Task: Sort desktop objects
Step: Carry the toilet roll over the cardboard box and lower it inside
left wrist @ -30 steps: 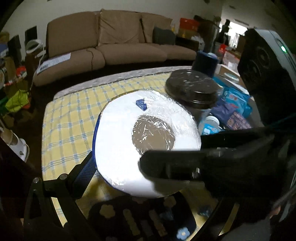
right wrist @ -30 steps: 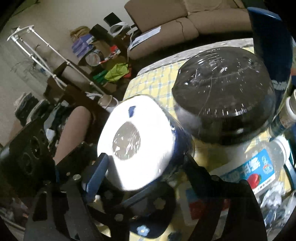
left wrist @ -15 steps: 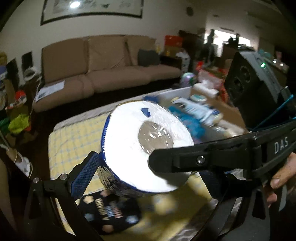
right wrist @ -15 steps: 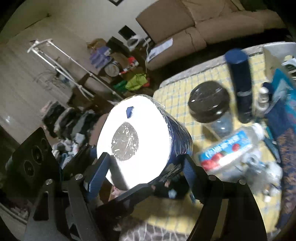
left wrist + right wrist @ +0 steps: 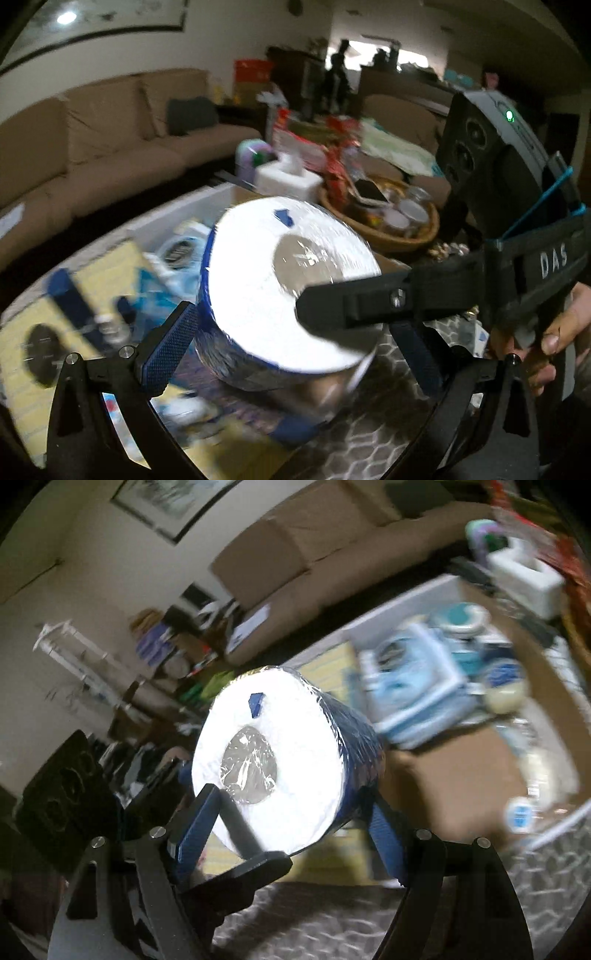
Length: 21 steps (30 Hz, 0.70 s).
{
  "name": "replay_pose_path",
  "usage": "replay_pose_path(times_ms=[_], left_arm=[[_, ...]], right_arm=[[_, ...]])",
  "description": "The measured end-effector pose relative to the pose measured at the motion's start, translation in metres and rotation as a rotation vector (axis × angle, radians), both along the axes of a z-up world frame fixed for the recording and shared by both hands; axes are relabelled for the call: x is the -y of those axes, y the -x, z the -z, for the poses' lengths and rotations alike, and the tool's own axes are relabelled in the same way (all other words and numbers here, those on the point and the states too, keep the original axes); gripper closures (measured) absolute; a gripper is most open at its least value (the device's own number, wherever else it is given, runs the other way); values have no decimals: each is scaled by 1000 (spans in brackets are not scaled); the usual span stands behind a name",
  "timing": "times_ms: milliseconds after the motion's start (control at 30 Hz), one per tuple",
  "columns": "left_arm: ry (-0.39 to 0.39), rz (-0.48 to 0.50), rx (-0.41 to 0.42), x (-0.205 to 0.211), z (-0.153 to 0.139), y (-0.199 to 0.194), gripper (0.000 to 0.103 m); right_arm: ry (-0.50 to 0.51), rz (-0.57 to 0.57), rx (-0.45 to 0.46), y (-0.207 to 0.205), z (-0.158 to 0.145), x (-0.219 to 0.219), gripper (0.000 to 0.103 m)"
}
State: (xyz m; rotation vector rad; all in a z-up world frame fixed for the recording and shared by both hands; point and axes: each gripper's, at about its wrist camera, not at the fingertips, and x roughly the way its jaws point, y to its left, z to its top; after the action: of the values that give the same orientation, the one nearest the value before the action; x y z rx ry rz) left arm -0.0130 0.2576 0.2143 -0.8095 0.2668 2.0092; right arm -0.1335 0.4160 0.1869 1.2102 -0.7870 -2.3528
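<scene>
Moved since earlier: both hand-held grippers have carried the wrapped roll up and sideways, away from the black-lidded jar and blue can that stood close behind it, and it now hangs over a cardboard box; the background is smeared with motion blur.
Wrapped roll: a plastic-wrapped toilet paper roll (image 5: 291, 291) with a dark blue wrapper on its side, white end face turned to the cameras, a small blue tab near its upper rim, shiny film over the core hole. It is off the bench, in the air.
Left hand-held gripper (image 5: 295, 343): its blue-padded fingers (image 5: 166, 347) press the roll's sides, one on each flank; it is clamped on the roll.
Right hand-held gripper (image 5: 291, 827): jaws wide, blue pads against the roll's left and right sides, also gripping it. Its black finger crosses the white face in the left wrist view.
Person's hand (image 5: 554, 332): wrapped round the right tool's handle at the frame's right edge.
Cardboard box (image 5: 454, 775): brown bottom bare just behind the roll; blue and teal packets lie farther back in it.
Bench (image 5: 107, 258): yellow checked cloth at left, with the blue can and black-lidded jar, blurred.
Beyond: a wicker basket (image 5: 406, 240) of jars, a white tissue box (image 5: 288, 181), a tan sofa (image 5: 110, 140).
</scene>
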Motion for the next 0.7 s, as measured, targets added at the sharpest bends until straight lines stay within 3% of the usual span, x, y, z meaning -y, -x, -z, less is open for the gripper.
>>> replay_pose_path(times_ms=[233, 467, 567, 700], left_arm=[[101, 39, 64, -59, 51, -15, 1], [203, 14, 124, -64, 96, -8, 1], [232, 3, 121, -59, 104, -11, 1], [199, 21, 107, -45, 92, -19, 1]], right_arm=[[-8, 53, 70, 4, 41, -67, 22], [-9, 28, 144, 23, 87, -72, 24], [-44, -1, 160, 32, 97, -68, 28], [-80, -35, 192, 40, 107, -61, 34]])
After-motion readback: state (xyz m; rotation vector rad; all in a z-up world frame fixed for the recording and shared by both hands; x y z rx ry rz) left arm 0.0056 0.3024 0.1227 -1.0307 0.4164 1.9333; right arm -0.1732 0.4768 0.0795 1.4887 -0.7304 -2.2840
